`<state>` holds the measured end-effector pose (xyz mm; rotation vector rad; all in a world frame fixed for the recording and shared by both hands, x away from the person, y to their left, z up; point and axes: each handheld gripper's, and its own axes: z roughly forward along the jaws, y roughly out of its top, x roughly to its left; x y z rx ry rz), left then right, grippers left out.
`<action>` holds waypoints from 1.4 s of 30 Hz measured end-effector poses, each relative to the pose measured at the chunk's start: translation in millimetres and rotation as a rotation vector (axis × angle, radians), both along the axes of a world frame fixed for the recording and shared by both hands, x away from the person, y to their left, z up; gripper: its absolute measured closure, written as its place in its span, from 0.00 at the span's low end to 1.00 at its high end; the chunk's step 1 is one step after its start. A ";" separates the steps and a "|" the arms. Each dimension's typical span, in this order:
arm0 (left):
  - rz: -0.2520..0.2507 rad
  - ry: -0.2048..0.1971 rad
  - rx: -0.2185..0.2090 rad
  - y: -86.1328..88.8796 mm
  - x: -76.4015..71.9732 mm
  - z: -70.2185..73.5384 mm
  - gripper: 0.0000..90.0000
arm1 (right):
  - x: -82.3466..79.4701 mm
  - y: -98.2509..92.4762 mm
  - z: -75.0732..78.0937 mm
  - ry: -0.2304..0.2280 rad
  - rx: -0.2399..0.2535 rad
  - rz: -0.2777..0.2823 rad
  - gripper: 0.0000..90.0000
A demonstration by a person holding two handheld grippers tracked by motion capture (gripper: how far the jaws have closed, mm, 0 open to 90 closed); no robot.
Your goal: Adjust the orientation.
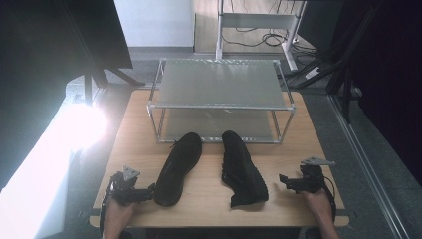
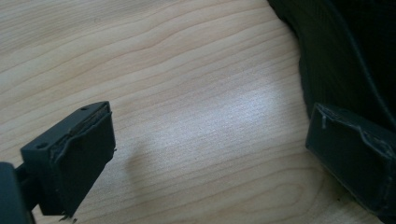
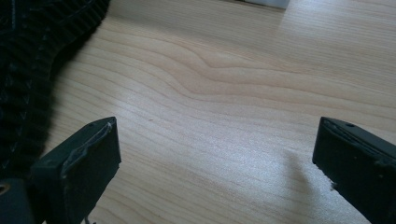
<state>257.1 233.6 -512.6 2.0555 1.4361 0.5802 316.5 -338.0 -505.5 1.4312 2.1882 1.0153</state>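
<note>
Both sets of fingers stand wide apart and hold nothing. The left gripper (image 1: 144, 191) sits just beside the left shoe (image 1: 179, 167); the right gripper (image 1: 288, 182) rests near the right shoe (image 1: 241, 169). Both shoes lie on the pale wooden table (image 1: 139, 124) before a two-tier rack (image 1: 219, 84). Beyond, grey floor and cables (image 1: 259, 37).

The left tool (image 2: 205, 154) hangs with jaws apart over the wooden table (image 2: 187, 70), beside a black shoe (image 2: 345, 51).
</note>
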 end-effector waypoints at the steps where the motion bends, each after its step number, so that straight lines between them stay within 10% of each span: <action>1: -0.006 0.000 -0.003 -0.7 -0.5 -0.1 0.03 | 0.0 0.2 0.0 0.000 0.000 0.001 0.01; 23: -0.185 0.026 0.015 -61.7 -4.6 0.1 0.01 | -0.8 0.9 2.1 -0.018 -0.001 0.015 0.05; 42: -0.094 -0.045 -0.046 -32.4 -7.0 3.4 0.01 | -7.7 12.7 18.8 -0.098 0.019 0.048 0.00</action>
